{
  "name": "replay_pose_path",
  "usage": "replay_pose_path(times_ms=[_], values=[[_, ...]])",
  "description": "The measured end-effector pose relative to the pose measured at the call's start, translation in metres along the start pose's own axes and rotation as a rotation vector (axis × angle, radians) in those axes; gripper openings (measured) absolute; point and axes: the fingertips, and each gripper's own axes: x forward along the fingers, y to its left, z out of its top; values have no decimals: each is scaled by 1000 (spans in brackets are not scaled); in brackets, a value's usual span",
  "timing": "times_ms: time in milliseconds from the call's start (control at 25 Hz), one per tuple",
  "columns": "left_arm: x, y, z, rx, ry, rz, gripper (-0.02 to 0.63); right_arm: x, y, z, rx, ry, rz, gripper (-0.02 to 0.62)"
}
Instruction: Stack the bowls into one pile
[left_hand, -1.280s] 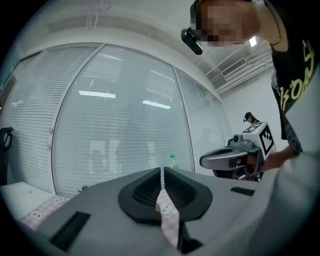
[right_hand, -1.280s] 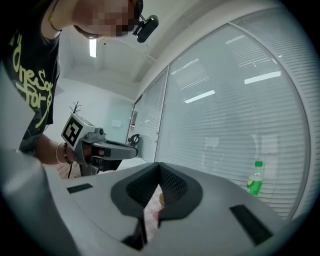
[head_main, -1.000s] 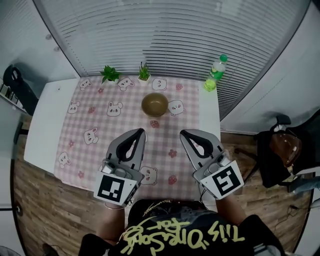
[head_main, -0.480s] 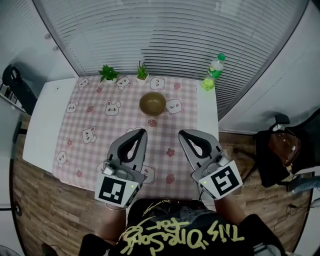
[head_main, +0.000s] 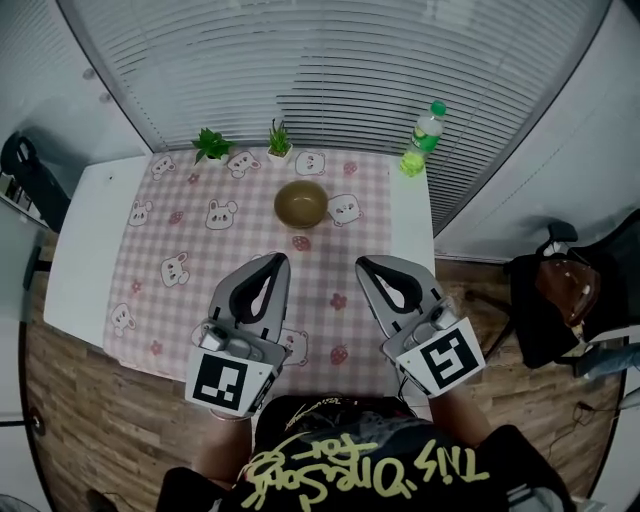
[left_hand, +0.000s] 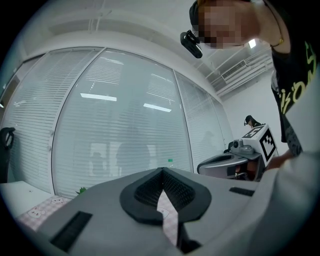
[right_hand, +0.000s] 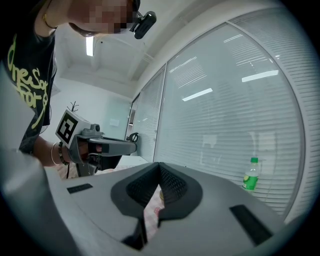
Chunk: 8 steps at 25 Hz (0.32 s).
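An olive-brown bowl (head_main: 301, 203) stands on the pink checked tablecloth (head_main: 180, 240), toward the far middle; whether it is one bowl or a nested pile I cannot tell. My left gripper (head_main: 278, 260) hovers over the cloth's near part, short of the bowl and slightly left of it, shut and empty. My right gripper (head_main: 363, 264) is level with it, slightly right of the bowl, also shut and empty. In the left gripper view the jaws (left_hand: 162, 172) meet with nothing between them. The same holds in the right gripper view (right_hand: 159, 167).
Two small potted plants (head_main: 212, 146) (head_main: 279, 140) and a green bottle (head_main: 423, 138) line the table's far edge by the blinds. White tabletop (head_main: 85, 250) shows left of the cloth. A dark chair with a bag (head_main: 565, 290) stands on the right.
The head view has drifted slightly; the bowl and both grippers keep their places and both stay shut.
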Motion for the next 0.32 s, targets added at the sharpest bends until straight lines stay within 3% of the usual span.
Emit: replay_pose_path(times_ms=[320], values=[[0,0,3,1,-2,-3,-6,-1,0,0,5,8,-10,3]])
